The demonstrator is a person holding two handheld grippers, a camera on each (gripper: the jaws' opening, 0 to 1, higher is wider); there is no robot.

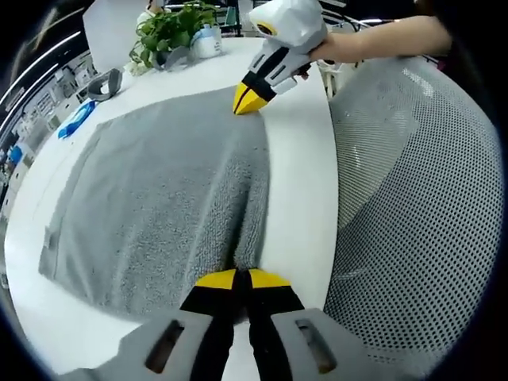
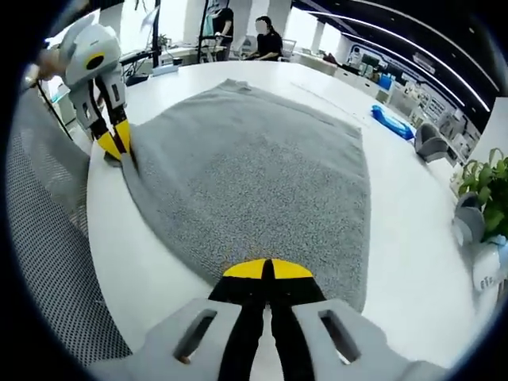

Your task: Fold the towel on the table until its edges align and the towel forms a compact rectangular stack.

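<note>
A white table (image 1: pixel 298 171) in an open office carries a grey towel (image 1: pixel 167 190), spread nearly flat and lying along the table edge next to a mesh chair back (image 1: pixel 421 198).

Nearest in the left gripper view, the left gripper (image 1: pixel 242 279) has its yellow-tipped jaws pressed together on the towel's near corner, where the cloth gathers into a raised fold running away from the tips. Farther along the same towel edge, the right gripper (image 1: pixel 251 98), held by a hand (image 1: pixel 333 49), touches the far corner with its tips closed to a point on the cloth. Beyond the towel stand a potted plant (image 1: pixel 171 32) and a white bottle (image 1: pixel 208 40); off the towel's far side lie a blue object (image 1: pixel 77 119) and a grey tape dispenser (image 1: pixel 105 83).

In the right gripper view, the right gripper (image 2: pixel 267 270) is shut on the towel (image 2: pixel 262 175) corner just ahead of it, and the left gripper (image 2: pixel 115 140) pinches the corner farther along that edge, the cloth bunched at its tips. Past the towel, people sit at distant desks.
</note>
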